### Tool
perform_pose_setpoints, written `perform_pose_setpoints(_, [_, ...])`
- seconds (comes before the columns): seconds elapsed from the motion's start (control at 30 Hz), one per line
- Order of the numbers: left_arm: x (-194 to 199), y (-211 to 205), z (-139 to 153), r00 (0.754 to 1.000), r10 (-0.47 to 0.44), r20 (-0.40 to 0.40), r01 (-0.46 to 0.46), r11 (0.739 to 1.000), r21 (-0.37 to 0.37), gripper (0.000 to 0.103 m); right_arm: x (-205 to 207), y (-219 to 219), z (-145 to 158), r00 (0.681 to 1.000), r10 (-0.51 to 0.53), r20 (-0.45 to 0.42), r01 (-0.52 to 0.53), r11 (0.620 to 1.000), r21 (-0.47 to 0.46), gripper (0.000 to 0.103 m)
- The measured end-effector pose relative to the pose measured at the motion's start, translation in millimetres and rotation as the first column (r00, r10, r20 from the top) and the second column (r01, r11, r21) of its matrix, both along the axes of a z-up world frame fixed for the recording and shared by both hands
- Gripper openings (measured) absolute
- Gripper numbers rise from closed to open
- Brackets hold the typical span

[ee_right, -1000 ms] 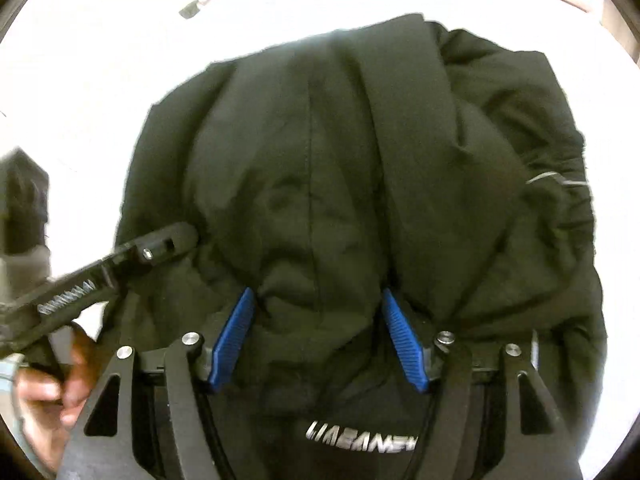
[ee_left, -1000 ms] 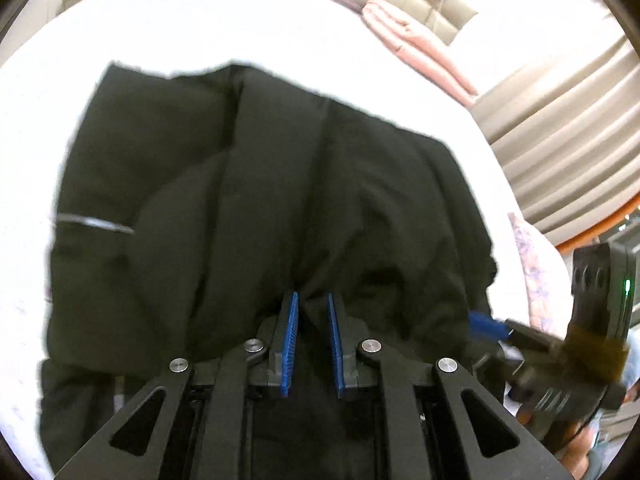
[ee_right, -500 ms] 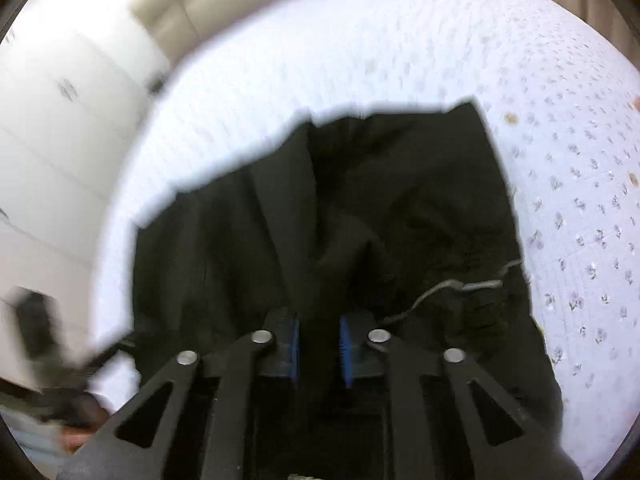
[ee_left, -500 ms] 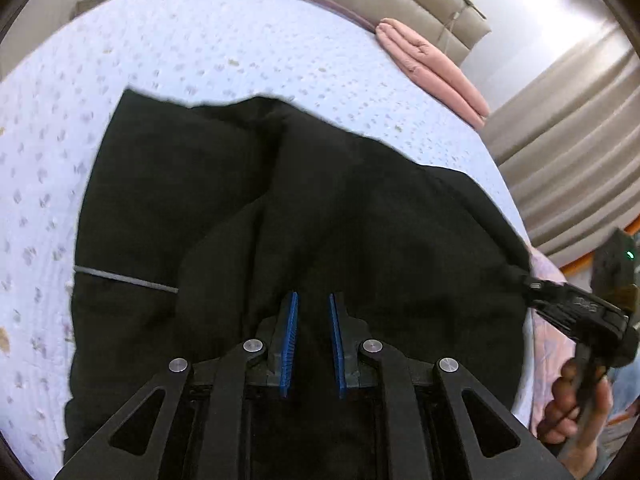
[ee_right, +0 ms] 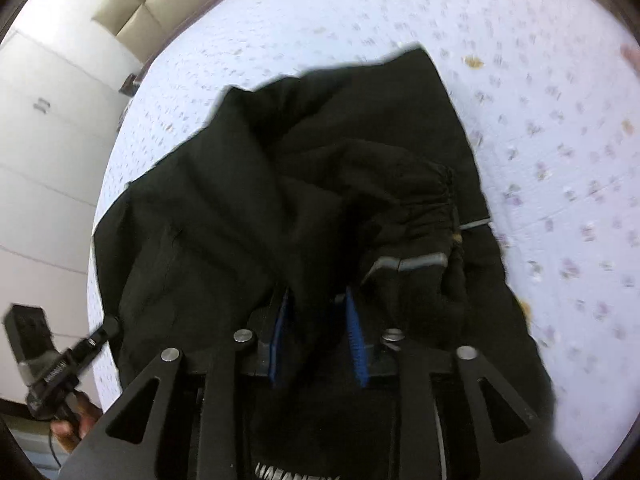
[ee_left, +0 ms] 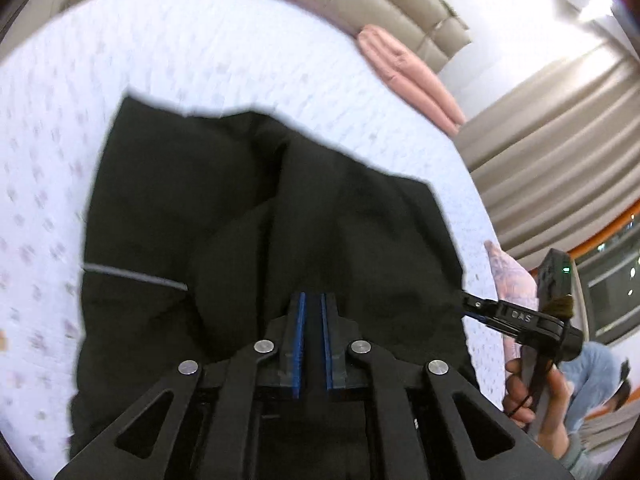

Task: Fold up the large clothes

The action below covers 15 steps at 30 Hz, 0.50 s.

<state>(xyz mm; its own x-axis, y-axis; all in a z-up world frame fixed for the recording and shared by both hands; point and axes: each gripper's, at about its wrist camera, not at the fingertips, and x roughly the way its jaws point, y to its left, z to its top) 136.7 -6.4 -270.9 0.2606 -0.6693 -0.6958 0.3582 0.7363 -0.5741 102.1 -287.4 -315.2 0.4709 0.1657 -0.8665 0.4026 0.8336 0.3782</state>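
Here, through the left wrist view, my left hand-held gripper [ee_left: 313, 320] is clenched on the black jacket's [ee_left: 240, 208] near hem, mid-bed [ee_left: 200, 52]. Through the right, my right hand-held gripper [ee_right: 318, 320] pinches fabric too. I'd next carry both hems toward the headboard edge.

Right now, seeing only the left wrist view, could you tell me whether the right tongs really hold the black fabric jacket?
Observer: Yes, the right tongs pinch a thick fold of the black fabric jacket between their blue pads.
Operator: Is a sleeve end near them?
Observer: A gathered sleeve cuff bunches up just to the right of those tongs.
Operator: Any marking by the grip?
Observer: White lettering shows on the fabric below the tongs, at the frame's bottom edge.
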Motion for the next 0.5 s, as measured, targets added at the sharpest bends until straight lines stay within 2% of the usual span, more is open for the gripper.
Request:
perform_pose_setpoints(0.03, [-3,1,9,1.000,0.004,0.027,-0.004,1.000,0.004,0.017,-3,12,12,1.000,0.008,0.028,-0.007,1.000,-0.015,0.046])
perform_pose_setpoints(0.07, [-4,1,14,0.999,0.009,0.046,-0.009,1.000,0.012,0.030,-4,20,20,0.998,0.016,0.054,-0.016,1.000,-0.015,0.053])
perform_pose_setpoints(0.1, [-5,0,16,0.998,0.013,0.064,-0.015,0.999,0.034,0.047,-6,34,29,0.996,0.038,0.079,-0.037,0.999,-0.015,0.066])
perform_pose_setpoints(0.13, [-4,-3,13,0.997,0.016,0.077,-0.021,0.997,0.072,0.052,-5,47,31,0.995,0.062,0.084,-0.060,0.998,-0.023,0.076])
perform_pose_setpoints(0.2, [0,-11,-6,0.998,0.017,0.060,-0.026,0.987,0.160,0.051,0,75,25,0.990,0.125,0.069,-0.120,0.990,-0.073,0.076])
perform_pose_setpoints(0.27, [5,-15,-31,1.000,0.010,0.028,-0.016,0.977,0.210,0.050,17,86,4,0.988,0.152,0.014,-0.150,0.985,-0.089,0.069])
perform_pose_setpoints(0.3, [12,-13,-41,1.000,0.012,0.025,-0.017,0.975,0.221,0.048,18,90,-11,0.987,0.159,-0.036,-0.162,0.981,-0.106,0.064])
perform_pose_setpoints(0.37, [11,-13,-47,1.000,0.011,0.024,-0.016,0.976,0.218,0.048,18,82,-32,0.981,0.174,-0.090,-0.186,0.972,-0.141,0.064])
perform_pose_setpoints(0.43, [9,-13,-45,0.999,0.001,0.033,-0.008,0.973,0.229,0.049,24,79,-50,0.982,0.175,-0.076,-0.187,0.966,-0.180,0.063])
perform_pose_setpoints(0.5, [9,-14,-41,0.999,-0.009,0.044,-0.001,0.971,0.240,0.049,24,81,-47,0.981,0.175,-0.087,-0.189,0.962,-0.195,0.063])
